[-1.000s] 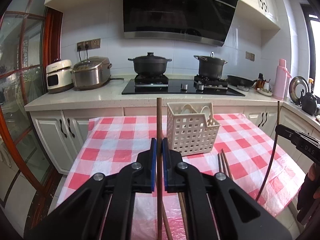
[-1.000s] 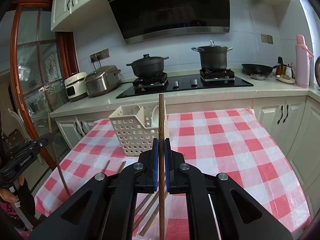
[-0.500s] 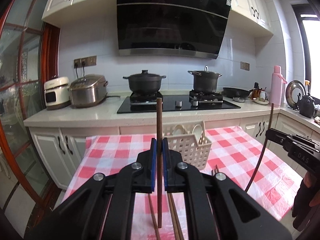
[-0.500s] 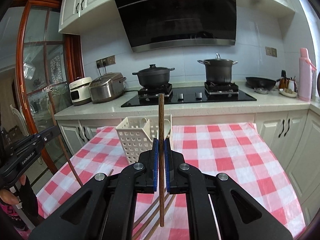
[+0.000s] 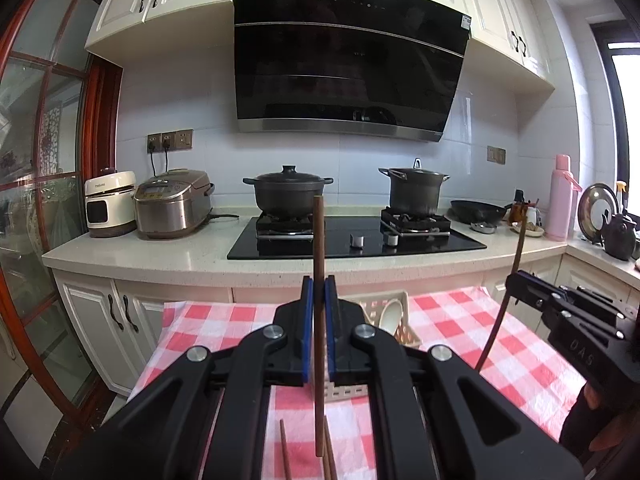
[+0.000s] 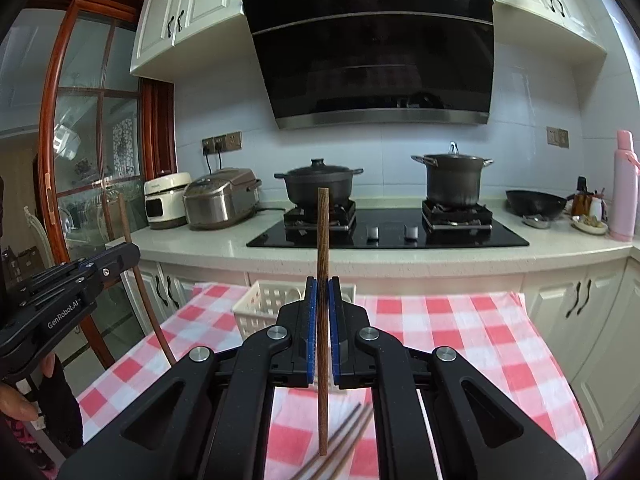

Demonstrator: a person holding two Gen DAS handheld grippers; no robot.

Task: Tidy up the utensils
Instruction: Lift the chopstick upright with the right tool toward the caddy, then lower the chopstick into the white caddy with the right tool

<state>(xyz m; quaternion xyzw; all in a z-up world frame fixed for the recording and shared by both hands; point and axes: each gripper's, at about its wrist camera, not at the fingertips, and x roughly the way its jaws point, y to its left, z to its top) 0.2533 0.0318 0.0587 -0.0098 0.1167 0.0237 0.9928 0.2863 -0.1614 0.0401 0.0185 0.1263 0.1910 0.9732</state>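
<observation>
With each gripper's jaws clenched on one upright chopstick (image 5: 319, 280), transport is in hand. Next, lower both into the white basket (image 6: 262, 306) near the tabletop's far edge.

left gripper (image 5: 319, 300) clamps an upright chopstick (image 5: 319, 320).

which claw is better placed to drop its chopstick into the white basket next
Left, marginally. Both claws are shut on upright chopsticks. In the left wrist view the left claw and its chopstick line up almost directly before the white basket; in the right wrist view the basket sits left of the right claw.
</observation>
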